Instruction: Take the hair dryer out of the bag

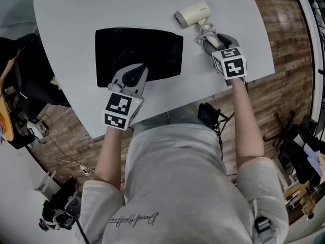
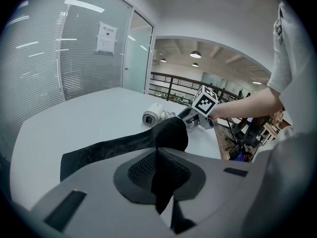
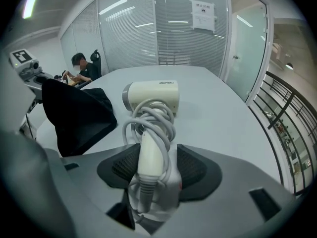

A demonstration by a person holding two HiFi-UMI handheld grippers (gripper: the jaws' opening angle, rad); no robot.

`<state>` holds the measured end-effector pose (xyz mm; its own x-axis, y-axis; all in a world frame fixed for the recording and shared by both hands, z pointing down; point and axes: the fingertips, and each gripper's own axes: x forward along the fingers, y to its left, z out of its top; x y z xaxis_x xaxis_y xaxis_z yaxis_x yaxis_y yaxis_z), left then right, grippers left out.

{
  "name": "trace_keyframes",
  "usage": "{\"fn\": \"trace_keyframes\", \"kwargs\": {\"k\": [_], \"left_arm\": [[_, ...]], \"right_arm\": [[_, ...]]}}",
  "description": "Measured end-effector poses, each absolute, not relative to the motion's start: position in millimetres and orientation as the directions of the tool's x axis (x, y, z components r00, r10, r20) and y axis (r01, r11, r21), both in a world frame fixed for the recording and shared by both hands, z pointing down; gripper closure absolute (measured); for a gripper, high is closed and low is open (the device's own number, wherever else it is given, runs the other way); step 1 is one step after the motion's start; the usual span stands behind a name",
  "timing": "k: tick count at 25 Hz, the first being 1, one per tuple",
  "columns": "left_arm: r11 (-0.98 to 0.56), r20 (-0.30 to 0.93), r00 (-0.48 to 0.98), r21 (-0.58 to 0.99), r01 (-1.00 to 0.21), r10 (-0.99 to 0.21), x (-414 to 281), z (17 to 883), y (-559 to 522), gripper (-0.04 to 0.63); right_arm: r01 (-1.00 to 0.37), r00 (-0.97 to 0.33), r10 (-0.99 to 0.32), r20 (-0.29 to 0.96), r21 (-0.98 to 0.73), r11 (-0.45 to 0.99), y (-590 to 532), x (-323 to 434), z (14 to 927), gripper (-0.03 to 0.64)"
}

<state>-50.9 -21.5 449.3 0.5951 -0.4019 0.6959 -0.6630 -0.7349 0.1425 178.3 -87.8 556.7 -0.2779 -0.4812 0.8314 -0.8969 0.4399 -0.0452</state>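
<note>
Pinching the black bag (image 1: 139, 52) at its six o'clock edge with the left tongs (image 1: 133, 71), clamped on cloth. Straddling the hair dryer (image 1: 193, 13) handle (cord-wrapped) with right tongs (image 1: 210, 39) spread, pads not pressing; lying on desk (image 1: 76, 14) at bag's two o'clock.

Cream hair dryer (image 1: 193, 13) beside flat black bag (image 1: 138, 52)
</note>
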Motion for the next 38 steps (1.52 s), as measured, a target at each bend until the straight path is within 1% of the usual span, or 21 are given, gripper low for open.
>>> {"fn": "trace_keyframes", "kwargs": {"k": [2, 6, 15, 18, 20, 22, 25, 28, 29, 30, 34, 38], "left_arm": [[-0.735, 0.696, 0.595, 0.142, -0.663, -0.403, -50, 450, -21, 0.577], [-0.730, 0.689, 0.601, 0.151, -0.666, -0.406, -48, 452, -21, 0.577], [-0.746, 0.687, 0.610, 0.148, -0.649, -0.395, -44, 455, -20, 0.574], [-0.754, 0.677, 0.625, 0.158, -0.638, -0.388, -39, 454, -19, 0.553], [-0.757, 0.669, 0.635, 0.163, -0.633, -0.387, -37, 452, -18, 0.545], [-0.761, 0.664, 0.642, 0.168, -0.627, -0.383, -36, 451, -17, 0.534], [-0.773, 0.662, 0.648, 0.162, -0.613, -0.376, -34, 448, -16, 0.523], [-0.771, 0.645, 0.657, 0.160, -0.616, -0.391, -34, 441, -13, 0.525], [-0.767, 0.641, 0.657, 0.160, -0.621, -0.397, -37, 438, -12, 0.526], [-0.761, 0.636, 0.656, 0.162, -0.628, -0.406, -40, 435, -12, 0.532], [-0.731, 0.608, 0.658, 0.179, -0.659, -0.445, -53, 419, -12, 0.570], [-0.711, 0.588, 0.656, 0.185, -0.678, -0.473, -66, 408, -8, 0.583]], "right_arm": [[-0.898, -0.278, -0.478, 0.833, -0.048, 0.438, -88, 181, 557, 0.351], [-0.896, -0.281, -0.476, 0.833, -0.051, 0.440, -85, 185, 555, 0.336], [-0.906, -0.306, -0.541, 0.783, -0.065, 0.418, -80, 191, 515, 0.333], [-0.901, -0.339, -0.554, 0.760, -0.094, 0.423, -69, 190, 499, 0.336], [-0.898, -0.347, -0.559, 0.753, -0.095, 0.429, -60, 188, 494, 0.382], [-0.894, -0.355, -0.556, 0.751, -0.099, 0.438, -52, 184, 492, 0.401], [-0.882, -0.393, -0.556, 0.732, -0.129, 0.453, -44, 169, 483, 0.448], [-0.869, -0.431, -0.571, 0.699, -0.150, 0.471, -38, 150, 469, 0.556], [-0.862, -0.445, -0.571, 0.690, -0.157, 0.482, -36, 142, 465, 0.571], [-0.852, -0.462, -0.566, 0.683, -0.166, 0.496, -35, 134, 461, 0.583], [-0.814, -0.519, -0.542, 0.661, -0.189, 0.550, -33, 106, 446, 0.591], [-0.776, -0.564, -0.520, 0.642, -0.196, 0.600, -30, 78, 434, 0.592]]}}
